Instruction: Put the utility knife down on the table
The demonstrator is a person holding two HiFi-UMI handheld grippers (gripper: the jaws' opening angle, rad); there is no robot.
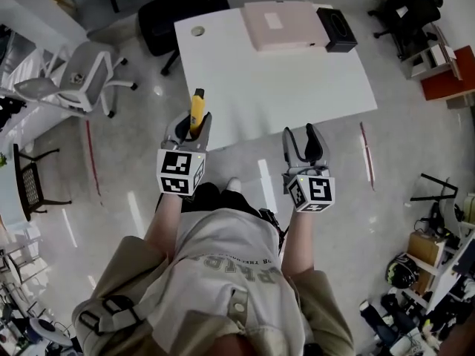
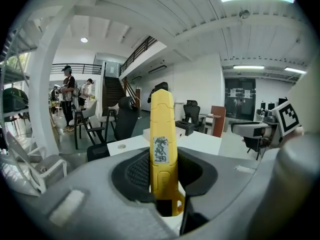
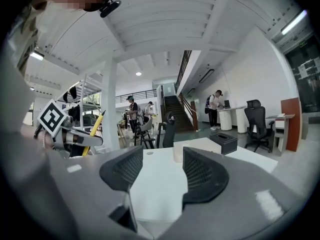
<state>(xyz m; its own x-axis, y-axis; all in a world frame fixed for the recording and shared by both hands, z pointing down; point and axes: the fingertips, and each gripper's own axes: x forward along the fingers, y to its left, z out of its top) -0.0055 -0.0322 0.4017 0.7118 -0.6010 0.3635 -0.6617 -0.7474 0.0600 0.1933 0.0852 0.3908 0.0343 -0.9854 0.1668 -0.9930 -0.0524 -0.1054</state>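
Note:
A yellow utility knife (image 1: 197,110) with a black tip stands between the jaws of my left gripper (image 1: 192,128), which is shut on it near the white table's (image 1: 297,80) front left edge. In the left gripper view the utility knife (image 2: 163,149) rises upright from the dark pads, its lower end clamped between them. My right gripper (image 1: 304,145) hangs just short of the table's front edge, open, with nothing between its pads (image 3: 202,174). From the right gripper view the left gripper and the knife (image 3: 95,126) show at the left.
On the table's far side lie a flat pink box (image 1: 283,25) and a black tissue box (image 1: 336,28); a cable hole (image 1: 197,30) sits at the far left corner. A black office chair (image 1: 167,13) stands behind the table, a grey chair (image 1: 78,80) to the left. People stand far off.

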